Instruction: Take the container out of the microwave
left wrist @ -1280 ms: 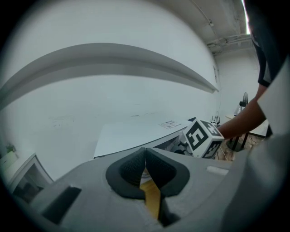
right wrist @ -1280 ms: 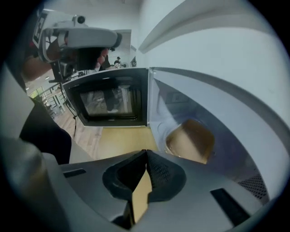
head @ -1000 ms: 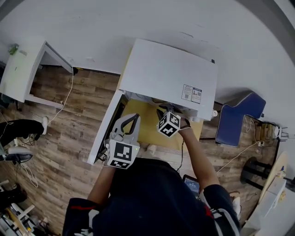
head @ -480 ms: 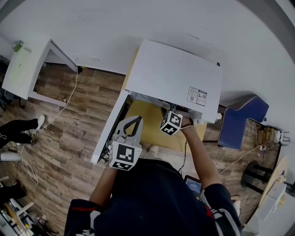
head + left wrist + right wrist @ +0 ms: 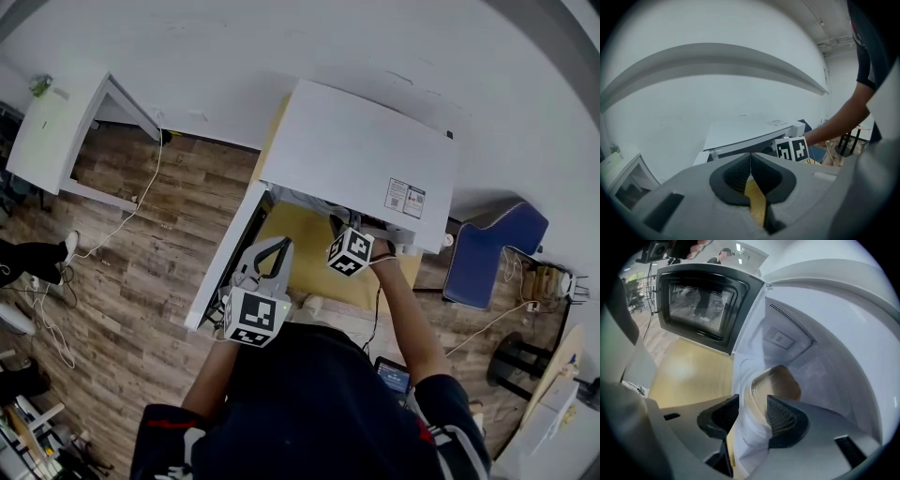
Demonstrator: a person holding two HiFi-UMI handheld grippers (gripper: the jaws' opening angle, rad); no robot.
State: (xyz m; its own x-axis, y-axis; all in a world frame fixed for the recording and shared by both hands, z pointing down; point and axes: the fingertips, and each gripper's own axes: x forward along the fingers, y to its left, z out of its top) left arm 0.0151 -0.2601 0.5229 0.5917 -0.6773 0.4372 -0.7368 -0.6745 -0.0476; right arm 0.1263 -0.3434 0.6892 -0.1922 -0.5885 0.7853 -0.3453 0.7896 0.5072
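On the white floor of the open microwave (image 5: 820,348) sits the clear container (image 5: 778,380) with brownish contents. It lies just beyond the right gripper (image 5: 751,404), a touch toward the right-hand finger, which hides its near rim. That gripper's fingers (image 5: 780,416) stand apart with nothing pressed between them. The left gripper (image 5: 751,157) hangs outside the cavity over the yellow bench (image 5: 684,371), beside the open door (image 5: 701,305), its fingers closed on nothing. By my reading the right hand is much the nearer and needs only a short push forward to straddle the rim.
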